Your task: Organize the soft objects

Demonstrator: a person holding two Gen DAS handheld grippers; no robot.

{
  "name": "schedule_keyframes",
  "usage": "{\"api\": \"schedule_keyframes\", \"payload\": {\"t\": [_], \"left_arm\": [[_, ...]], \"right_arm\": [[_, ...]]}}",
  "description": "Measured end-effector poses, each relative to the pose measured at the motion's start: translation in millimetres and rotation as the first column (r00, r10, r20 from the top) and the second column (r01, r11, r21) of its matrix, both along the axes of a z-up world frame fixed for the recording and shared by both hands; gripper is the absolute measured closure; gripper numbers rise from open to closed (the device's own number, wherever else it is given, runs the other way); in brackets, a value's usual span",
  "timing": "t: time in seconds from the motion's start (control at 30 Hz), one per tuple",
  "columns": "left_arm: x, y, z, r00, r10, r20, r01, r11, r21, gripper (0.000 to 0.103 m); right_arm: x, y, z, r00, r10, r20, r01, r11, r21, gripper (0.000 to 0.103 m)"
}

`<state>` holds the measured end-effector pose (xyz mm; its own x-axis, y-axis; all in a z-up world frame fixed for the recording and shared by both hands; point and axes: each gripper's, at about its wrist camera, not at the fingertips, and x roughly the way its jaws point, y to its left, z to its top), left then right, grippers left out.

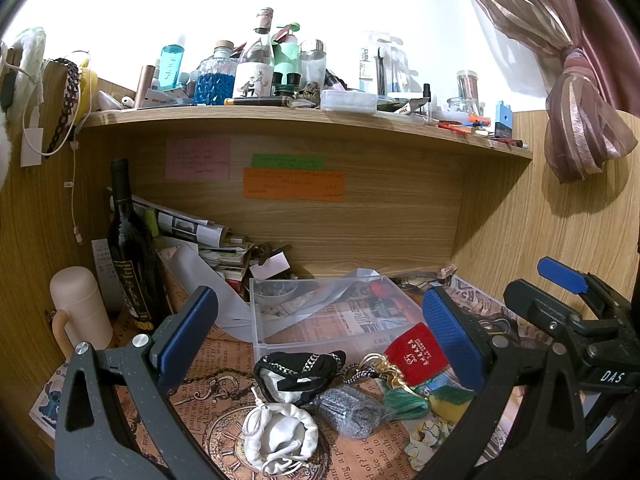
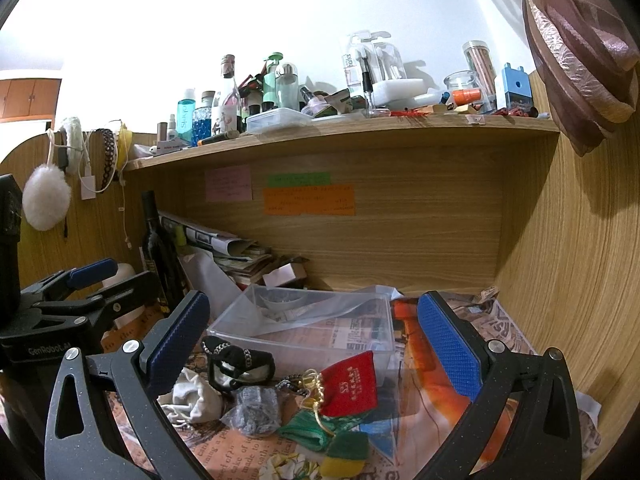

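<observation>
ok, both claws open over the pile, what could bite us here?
1. The red pouch shares a gold cord with the green tassel; lifting one may drag the other.
2. The black pouch overlaps the white drawstring bag, so a double grab is likely.
3. The clear bin is light and may slide if bumped.

One clear box (image 1: 320,320) on the worktop (image 1: 208,360), and in front of it four pouches: one black (image 1: 300,368), one white (image 1: 280,436), one grey (image 1: 352,412), one red (image 1: 416,354). One wine bottle (image 1: 128,248) left of the box, one mug (image 1: 78,306) beside it. Three sticky notes (image 1: 294,184) behind.
</observation>
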<state>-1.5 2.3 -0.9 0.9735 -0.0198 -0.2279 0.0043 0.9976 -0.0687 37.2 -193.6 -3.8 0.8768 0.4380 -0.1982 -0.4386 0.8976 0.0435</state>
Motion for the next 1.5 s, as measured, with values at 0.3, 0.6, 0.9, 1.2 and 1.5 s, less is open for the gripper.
{"api": "schedule_keyframes", "payload": {"t": [0.3,0.6,0.9,1.2,1.5], "left_arm": [[-1,-2,-1,1.0,0.0,0.001,0.0,1.0,0.0,0.0],[-1,-5,-2,1.0,-0.001,-0.003,0.001,1.0,0.002,0.0],[11,-3,-16,0.998,-0.03,-0.061,0.03,1.0,-0.007,0.0],[34,12,-56,0.978,-0.007,-0.207,0.006,1.0,-0.006,0.012],[51,42,-102,0.936,0.04,-0.349,-0.058,0.997,-0.042,0.012]], "right_arm": [[-1,1,0,1.0,0.001,-0.001,-0.001,1.0,0.002,0.0],[-1,2,1,1.0,0.001,0.001,-0.001,1.0,0.0,0.0],[12,3,-12,0.998,0.01,-0.055,-0.011,1.0,-0.005,0.0],[41,-5,-45,0.982,-0.025,-0.189,0.016,0.999,-0.046,0.012],[66,-19,-78,0.946,-0.055,-0.321,0.029,0.996,-0.085,0.026]]}}
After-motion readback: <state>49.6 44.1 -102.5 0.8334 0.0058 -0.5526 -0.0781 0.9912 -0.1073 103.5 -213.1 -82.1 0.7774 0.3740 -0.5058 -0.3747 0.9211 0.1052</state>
